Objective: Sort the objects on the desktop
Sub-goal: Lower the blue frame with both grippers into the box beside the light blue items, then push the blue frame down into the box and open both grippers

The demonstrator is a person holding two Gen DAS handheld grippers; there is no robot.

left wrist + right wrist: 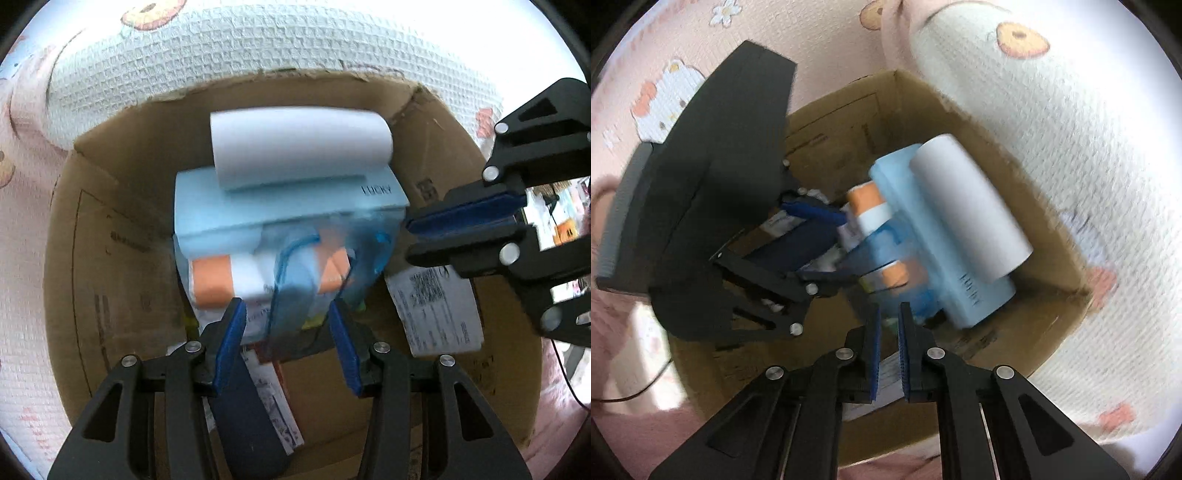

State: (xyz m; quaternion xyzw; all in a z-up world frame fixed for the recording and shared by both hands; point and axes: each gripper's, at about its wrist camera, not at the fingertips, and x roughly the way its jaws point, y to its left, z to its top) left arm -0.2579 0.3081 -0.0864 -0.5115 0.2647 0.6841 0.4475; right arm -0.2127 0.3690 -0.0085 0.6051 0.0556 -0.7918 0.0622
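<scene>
Blue pouch in cardboard box, between spread left tool pads.

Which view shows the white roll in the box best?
The left wrist view: the white roll lies broadside on the light blue pack in the cardboard box, unobstructed near the frame's centre. The right wrist view shows the same roll end to end too, but at a slant, off-centre and more blurred.

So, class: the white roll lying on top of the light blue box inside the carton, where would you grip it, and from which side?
Grip the white roll across its middle, coming from above. It lies on its side atop the light blue box, its curved flanks exposed, while the cardboard carton walls block sideways approaches.
</scene>
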